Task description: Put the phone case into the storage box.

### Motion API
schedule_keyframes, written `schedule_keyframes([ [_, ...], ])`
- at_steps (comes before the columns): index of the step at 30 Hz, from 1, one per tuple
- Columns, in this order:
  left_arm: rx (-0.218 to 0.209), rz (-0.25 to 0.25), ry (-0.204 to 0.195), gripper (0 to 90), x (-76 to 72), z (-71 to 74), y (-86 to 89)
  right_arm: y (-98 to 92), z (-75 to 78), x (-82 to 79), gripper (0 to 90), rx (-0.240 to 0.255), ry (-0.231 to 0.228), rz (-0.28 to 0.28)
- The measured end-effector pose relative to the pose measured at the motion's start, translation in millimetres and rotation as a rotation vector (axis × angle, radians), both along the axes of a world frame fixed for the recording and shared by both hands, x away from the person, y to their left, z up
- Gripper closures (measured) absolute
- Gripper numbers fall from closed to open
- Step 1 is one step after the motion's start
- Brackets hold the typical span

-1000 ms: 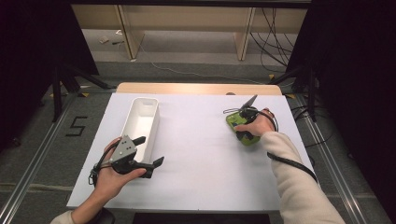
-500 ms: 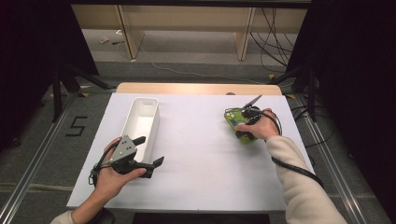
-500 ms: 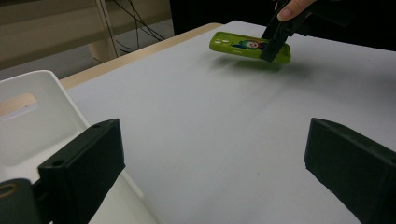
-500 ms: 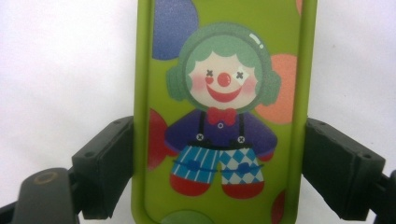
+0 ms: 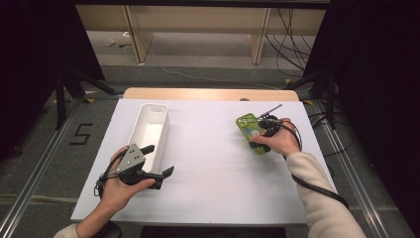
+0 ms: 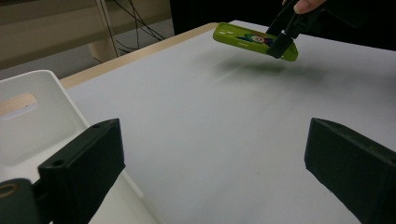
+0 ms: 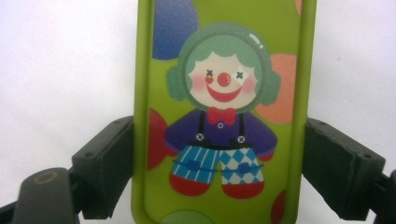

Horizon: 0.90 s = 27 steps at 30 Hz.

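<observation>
Above the white table (image 5: 213, 188) at its right side, right gripper (image 5: 267, 133) clamps the green clown case (image 5: 250, 130), lifted clear. Left gripper (image 5: 157, 166) rests by the white bin (image 5: 148, 130), jaws wide, nothing between.

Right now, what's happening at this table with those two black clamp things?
A person sits at a white table with a two-jaw gripper in each hand. The right gripper is closed on a flat green case printed with a clown, and the left gripper view shows the case held just above the table, its shadow beneath it. The left gripper rests open near the front edge, holding nothing, beside a long white bin that looks empty.
</observation>
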<state>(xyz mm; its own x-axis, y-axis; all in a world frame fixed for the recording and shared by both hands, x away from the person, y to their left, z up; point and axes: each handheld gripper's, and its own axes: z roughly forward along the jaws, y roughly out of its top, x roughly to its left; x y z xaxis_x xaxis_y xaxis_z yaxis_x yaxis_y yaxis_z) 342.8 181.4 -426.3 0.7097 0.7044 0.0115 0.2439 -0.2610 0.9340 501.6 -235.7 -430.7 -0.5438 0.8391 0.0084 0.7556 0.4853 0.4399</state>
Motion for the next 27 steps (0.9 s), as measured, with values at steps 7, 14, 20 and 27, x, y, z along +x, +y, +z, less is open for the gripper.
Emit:
schedule_keyframes([
  [7,-0.001,0.001,0.0,4.0,0.0,0.0,-0.1,-2.0,4.2,-9.2,16.7,0.036,-0.055,0.014],
  [14,0.0,0.002,-0.001,4.1,0.0,0.0,0.1,-0.6,5.9,-19.3,16.7,0.072,-0.104,0.033],
  [20,-0.002,0.004,-0.002,4.3,-0.1,0.3,0.4,0.4,7.8,-27.6,16.7,0.101,-0.133,0.056],
  [27,-0.001,0.004,-0.005,4.3,0.0,0.5,0.8,-1.5,11.3,-34.4,16.7,0.14,-0.178,0.075],
])
